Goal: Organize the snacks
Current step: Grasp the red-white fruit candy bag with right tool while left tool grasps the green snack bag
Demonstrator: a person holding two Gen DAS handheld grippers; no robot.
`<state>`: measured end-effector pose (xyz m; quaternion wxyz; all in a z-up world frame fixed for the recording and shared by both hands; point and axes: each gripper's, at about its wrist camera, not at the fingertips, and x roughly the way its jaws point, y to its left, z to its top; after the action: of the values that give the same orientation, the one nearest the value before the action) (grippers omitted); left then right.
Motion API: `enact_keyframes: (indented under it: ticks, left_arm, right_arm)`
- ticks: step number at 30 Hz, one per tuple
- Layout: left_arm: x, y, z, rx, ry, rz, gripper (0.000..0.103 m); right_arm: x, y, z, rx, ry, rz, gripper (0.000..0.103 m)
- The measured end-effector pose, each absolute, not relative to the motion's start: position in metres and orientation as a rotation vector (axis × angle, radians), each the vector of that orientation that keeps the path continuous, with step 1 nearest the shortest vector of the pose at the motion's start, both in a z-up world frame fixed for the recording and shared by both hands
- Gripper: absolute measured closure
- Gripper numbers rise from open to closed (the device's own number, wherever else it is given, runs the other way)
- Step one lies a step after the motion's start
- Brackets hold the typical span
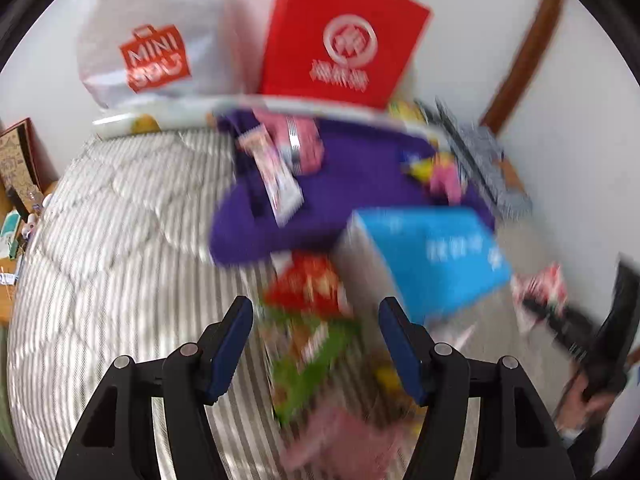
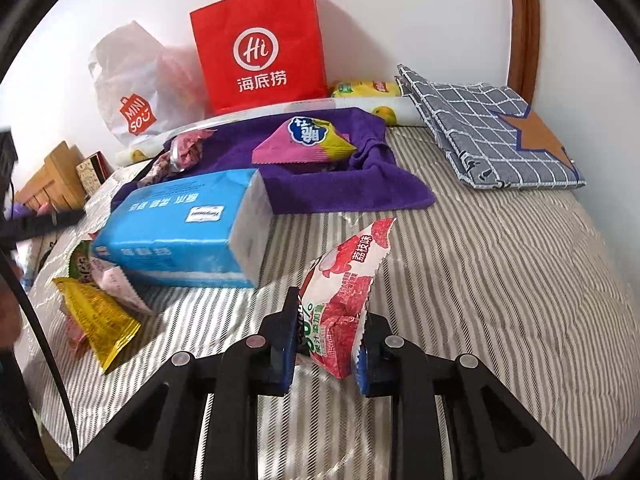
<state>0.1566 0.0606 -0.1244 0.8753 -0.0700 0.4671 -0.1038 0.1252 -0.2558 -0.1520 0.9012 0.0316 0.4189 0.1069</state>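
My right gripper (image 2: 326, 344) is shut on a red and white lychee snack packet (image 2: 348, 280) and holds it above the striped bed. My left gripper (image 1: 316, 344) is open and empty above a red and green snack packet (image 1: 308, 320); that view is blurred. A purple towel (image 2: 320, 184) lies at the back with a pink and yellow snack packet (image 2: 308, 140) and a crinkled pink packet (image 2: 184, 152) on it. A yellow packet (image 2: 100, 320) and a pink packet (image 2: 116, 284) lie left of the blue tissue pack (image 2: 180, 228). The lychee packet also shows in the left wrist view (image 1: 540, 292).
A red paper bag (image 2: 260, 48) and a white plastic bag (image 2: 132, 92) stand against the wall. A folded grey checked cloth (image 2: 488, 128) lies at the back right. A wooden post (image 2: 524, 20) stands by the wall. Boxes (image 2: 64, 176) sit beside the bed on the left.
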Motion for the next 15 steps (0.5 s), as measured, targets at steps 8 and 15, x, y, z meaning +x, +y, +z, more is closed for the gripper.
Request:
enact_keyframes:
  ticks: [8,15]
  left_arm:
    - [0.153,0.065,-0.147,-0.163,1.003,-0.148,0.052]
    - [0.139,0.073,-0.139,-0.184,0.97,-0.148,0.068]
  right_arm:
    - [0.1,-0.255,-0.147,0.067,0.86,0.227,0.08]
    - [0.085,-0.259,-0.148,0.081,0.862,0.224,0.079]
